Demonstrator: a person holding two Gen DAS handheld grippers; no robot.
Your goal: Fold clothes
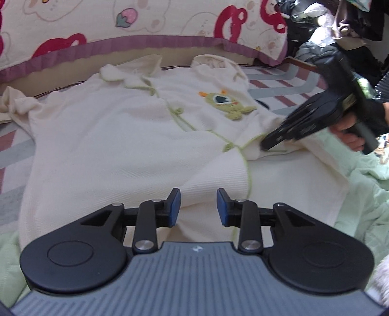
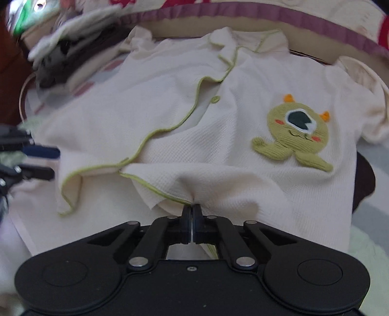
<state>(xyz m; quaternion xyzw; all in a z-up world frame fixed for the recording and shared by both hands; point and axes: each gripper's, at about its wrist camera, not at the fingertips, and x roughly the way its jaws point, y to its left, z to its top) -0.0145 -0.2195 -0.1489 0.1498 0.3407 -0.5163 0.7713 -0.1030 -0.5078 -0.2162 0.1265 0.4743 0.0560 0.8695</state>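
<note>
Shirt: cream waffle-knit w/ green piping and a one-eyed green monster patch, lies front-up on a striped sheet, collar toward the patterned quilt at the back. Still spread near full width; both short sleeves out to the sides, placket partly open. No finished fold visible, so task looks early — sleeves, sides and the bottom-to-collar fold all left, by my read.

Right gripper has its jaws closed tight on a pinch of the bottom hem near the front opening; fabric puckers up into the tips. Left gripper has its blue pads parted, nothing btwn them, hovering over the lower part of the shirt w/o gripping. Pile of other clothes sits beside the shirt, apparently unfolded.
</note>
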